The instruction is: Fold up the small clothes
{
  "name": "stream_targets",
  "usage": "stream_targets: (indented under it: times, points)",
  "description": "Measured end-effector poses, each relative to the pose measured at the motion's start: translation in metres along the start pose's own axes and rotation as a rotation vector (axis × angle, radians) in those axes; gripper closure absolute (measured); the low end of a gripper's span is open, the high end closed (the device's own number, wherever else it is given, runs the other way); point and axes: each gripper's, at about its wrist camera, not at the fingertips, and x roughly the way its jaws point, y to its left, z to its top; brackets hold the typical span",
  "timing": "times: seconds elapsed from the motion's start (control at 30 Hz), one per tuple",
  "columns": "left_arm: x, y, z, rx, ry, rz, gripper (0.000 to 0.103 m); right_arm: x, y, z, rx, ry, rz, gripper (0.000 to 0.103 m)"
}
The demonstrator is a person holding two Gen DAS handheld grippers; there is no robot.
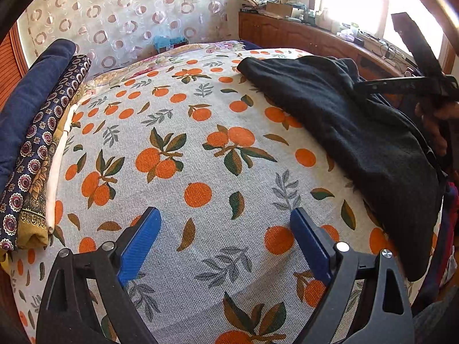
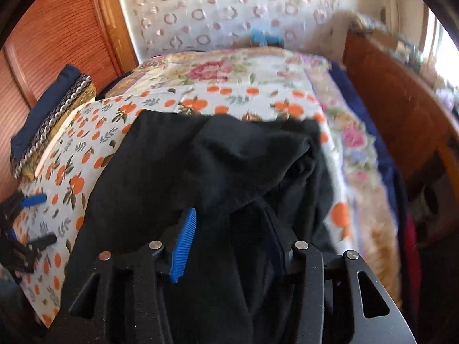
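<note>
A black garment (image 1: 358, 132) lies rumpled on the right side of the orange-print bedcover (image 1: 200, 154). In the right wrist view the garment (image 2: 172, 166) fills the middle. My right gripper (image 2: 229, 213) is over its near edge, jaws apart, with black cloth lying loose between the fingers and one blue pad (image 2: 183, 243) showing. My left gripper (image 1: 226, 215) stands wide open above bare bedcover near the front edge, with nothing between its blue pads (image 1: 140, 243). It also appears at the left edge of the right wrist view as the left gripper (image 2: 38, 219).
A stack of folded clothes (image 1: 34, 132), navy on top and patterned below, sits at the bed's left edge. A wooden cabinet (image 1: 287, 34) with clutter runs along the far right under a bright window. A circle-patterned curtain (image 1: 129, 14) hangs behind the bed. A hand (image 1: 439, 120) shows at the right.
</note>
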Motion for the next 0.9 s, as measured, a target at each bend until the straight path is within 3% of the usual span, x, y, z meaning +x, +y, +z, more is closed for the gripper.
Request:
stream_targets:
  times: [0.07,0.2,0.23,0.27,0.3,0.43,0.63,0.7,0.77,0.9]
  points:
    - [-0.001,0.0,0.003,-0.017,-0.001,0.013,0.012,0.004,-0.012,0.019,0.048,-0.007,0.042,0.053]
    - [-0.024,-0.012,0.011,-0.026,-0.083,-0.028,0.012,0.005,-0.026,0.038,0.103,-0.027,0.093,0.054]
    - [-0.031,-0.016,0.014,-0.026,-0.108,-0.043,0.012,0.005,-0.029,0.042,0.1,-0.024,0.111,0.06]
    - [-0.039,-0.021,0.017,-0.027,-0.134,-0.057,0.012,0.004,-0.031,0.045,0.087,-0.02,0.119,0.093]
    - [-0.045,-0.024,0.019,-0.03,-0.151,-0.066,0.012,0.001,-0.028,0.049,0.063,-0.013,0.11,0.1]
    - [-0.065,-0.041,0.025,-0.023,-0.202,-0.107,0.012,-0.015,-0.029,0.065,-0.009,-0.021,0.034,0.1]
    - [-0.065,-0.063,0.027,0.006,-0.206,-0.135,0.012,-0.023,-0.058,0.099,0.081,-0.084,-0.161,0.099]
    - [-0.061,-0.069,0.025,0.015,-0.193,-0.14,0.012,-0.017,-0.065,0.098,0.103,-0.077,-0.198,0.09]
    - [-0.054,-0.075,0.022,0.028,-0.176,-0.146,0.012,-0.014,-0.064,0.091,0.093,-0.073,-0.28,0.068]
    - [-0.044,-0.087,0.016,0.046,-0.142,-0.15,0.012,-0.025,-0.044,0.064,0.035,-0.096,-0.25,0.065]
